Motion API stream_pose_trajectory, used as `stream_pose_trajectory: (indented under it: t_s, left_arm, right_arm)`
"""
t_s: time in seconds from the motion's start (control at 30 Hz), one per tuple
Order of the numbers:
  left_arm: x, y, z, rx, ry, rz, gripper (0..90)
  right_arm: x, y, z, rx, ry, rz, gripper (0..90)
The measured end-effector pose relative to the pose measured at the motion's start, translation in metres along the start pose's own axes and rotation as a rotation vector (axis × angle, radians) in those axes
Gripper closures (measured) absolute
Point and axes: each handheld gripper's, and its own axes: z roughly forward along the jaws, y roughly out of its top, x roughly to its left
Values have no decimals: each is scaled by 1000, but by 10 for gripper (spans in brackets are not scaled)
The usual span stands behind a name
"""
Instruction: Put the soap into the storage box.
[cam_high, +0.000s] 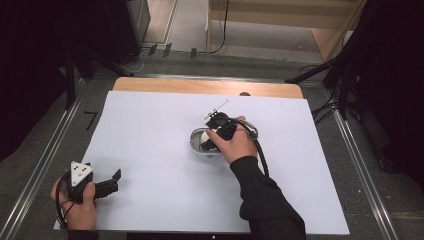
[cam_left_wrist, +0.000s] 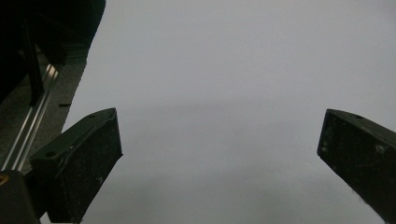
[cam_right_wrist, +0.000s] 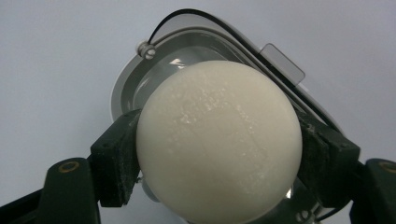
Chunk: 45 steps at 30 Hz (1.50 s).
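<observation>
- The right tool (cam_right_wrist: 217, 154) pinches a pale, cream-white ball (cam_right_wrist: 218, 140), its two black jaws pressed against the ball's opposite sides in the right gripper view.
- The ball sits directly over a clear, rounded container (cam_right_wrist: 187, 46) with a metal wire clasp; whether it touches the container's inside cannot be told.
- From the high view, the right tool (cam_high: 209, 142) points down and toward the person's left into the container (cam_high: 196, 145), which stands near the middle of the white-covered bench (cam_high: 150, 130).
- The right hand (cam_high: 239, 145) wraps the tool from above, the dark-sleeved forearm (cam_high: 262, 195) reaching in diagonally from the bottom edge, a black cable looping beside the wrist.
- The left tool (cam_high: 112, 181) rests low at the bench's near left corner, jaws spread wide with nothing between them, aimed to the right across the sheet.
- In the left gripper view, those jaws stand well apart over bare white surface, the left tool (cam_left_wrist: 219, 154) near the bench edge.
- The left hand (cam_high: 80, 207) grips its tool's body, a grey three-cornered plate (cam_high: 80, 172) on top.
</observation>
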Motion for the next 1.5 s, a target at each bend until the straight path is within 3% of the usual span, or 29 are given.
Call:
stream_pose_trajectory:
  t_s: [0.37,0.5,0.7,0.93,1.37,1.5]
  left_arm:
    - [0,0,0,0,0,0,2]
    - [0,0,0,0,-1,-1,2]
    - [0,0,0,0,-2,-1,1]
    - [0,0,0,0,0,0,2]
    - [0,0,0,1,0,0,2]
    - [0,0,0,1,0,1,1]
  right_arm:
    - [1,-3,8,-13,-21,40,248]
    - [2,-4,7,-2,-52,26,245]
    - [0,-7,1,-45,-31,43,189]
    - [1,-8,-6,-52,-42,44,135]
    - [-4,-20,-14,-82,-54,62,128]
    - [-5,-25,-17,-93,-64,75,28]
